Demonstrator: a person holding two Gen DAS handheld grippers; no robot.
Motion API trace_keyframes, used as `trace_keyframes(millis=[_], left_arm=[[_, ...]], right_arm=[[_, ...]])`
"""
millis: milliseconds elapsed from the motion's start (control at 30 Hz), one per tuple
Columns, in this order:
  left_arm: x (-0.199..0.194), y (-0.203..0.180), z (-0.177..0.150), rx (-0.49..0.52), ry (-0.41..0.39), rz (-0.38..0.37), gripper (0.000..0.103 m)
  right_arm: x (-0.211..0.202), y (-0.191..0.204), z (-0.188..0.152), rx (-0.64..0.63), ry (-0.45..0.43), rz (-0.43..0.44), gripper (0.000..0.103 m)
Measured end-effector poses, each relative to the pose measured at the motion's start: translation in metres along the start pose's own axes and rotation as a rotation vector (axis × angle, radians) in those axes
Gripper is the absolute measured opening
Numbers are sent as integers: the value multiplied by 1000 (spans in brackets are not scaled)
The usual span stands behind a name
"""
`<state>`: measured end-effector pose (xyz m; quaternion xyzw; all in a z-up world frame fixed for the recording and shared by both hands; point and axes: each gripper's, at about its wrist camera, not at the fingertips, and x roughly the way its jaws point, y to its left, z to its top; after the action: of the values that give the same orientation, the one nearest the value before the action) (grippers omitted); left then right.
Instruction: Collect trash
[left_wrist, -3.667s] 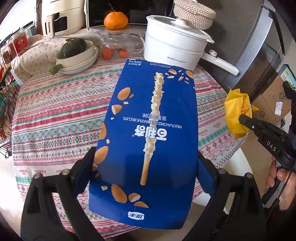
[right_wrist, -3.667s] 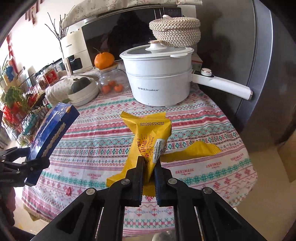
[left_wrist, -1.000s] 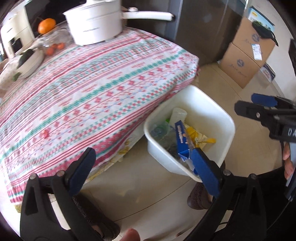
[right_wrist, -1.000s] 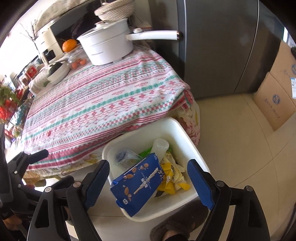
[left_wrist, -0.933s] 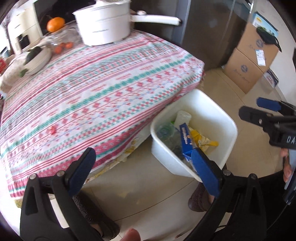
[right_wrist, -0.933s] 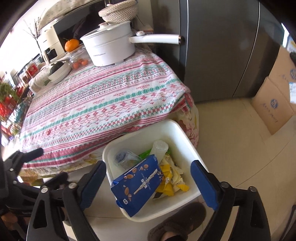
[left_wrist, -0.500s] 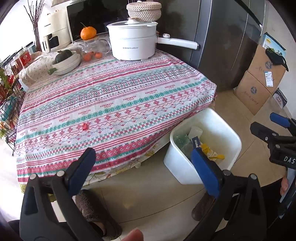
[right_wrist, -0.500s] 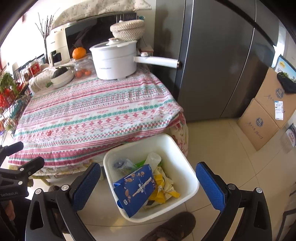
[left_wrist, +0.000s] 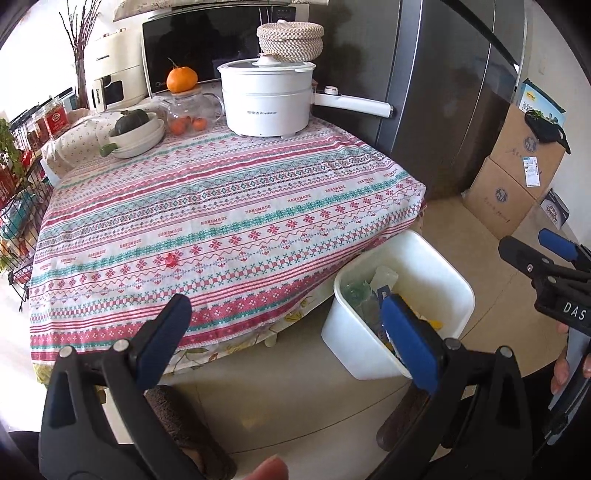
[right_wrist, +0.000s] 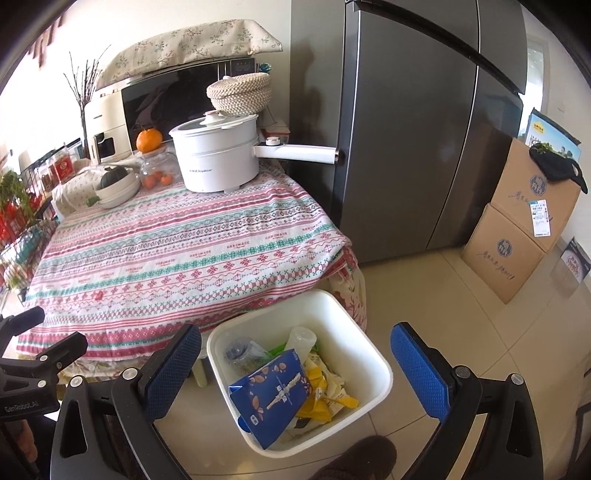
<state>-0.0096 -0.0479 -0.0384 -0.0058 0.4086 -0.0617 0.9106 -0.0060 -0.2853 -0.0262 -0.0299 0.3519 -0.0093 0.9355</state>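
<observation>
Right wrist view — right claw (right_wrist: 295, 363) spread wide, empty — blue box (right_wrist: 271, 397) below, inside white bin (right_wrist: 373, 354).

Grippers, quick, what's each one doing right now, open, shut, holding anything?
Left gripper: open, holding nothing.
Right gripper: open wide, holding nothing.

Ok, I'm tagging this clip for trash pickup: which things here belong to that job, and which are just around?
Job:
white bin
blue biscuit box in it
yellow wrappers in it
small red scrap on the tablecloth, probably

Just around:
white pot
orange
bowl with squash
cardboard boxes
</observation>
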Motion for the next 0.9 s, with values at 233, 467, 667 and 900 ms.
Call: trace_keyframes(millis=[233, 467, 667, 900], left_arm=[[1, 0, 0, -7, -1, 0, 102], [-3, -2, 0, -10, -20, -14, 102], [-4, -3, -1, -4, -25, -17, 102], [-4, -4, 0, -2, -26, -17, 102]], right_arm=[[1, 2, -2, -11, -3, 1, 103], [-2, 4, -3, -18, -24, -1, 103], [-2, 5, -3, -26, -31, -7, 103], [-2, 3, -3, -20, -33, -12, 103]])
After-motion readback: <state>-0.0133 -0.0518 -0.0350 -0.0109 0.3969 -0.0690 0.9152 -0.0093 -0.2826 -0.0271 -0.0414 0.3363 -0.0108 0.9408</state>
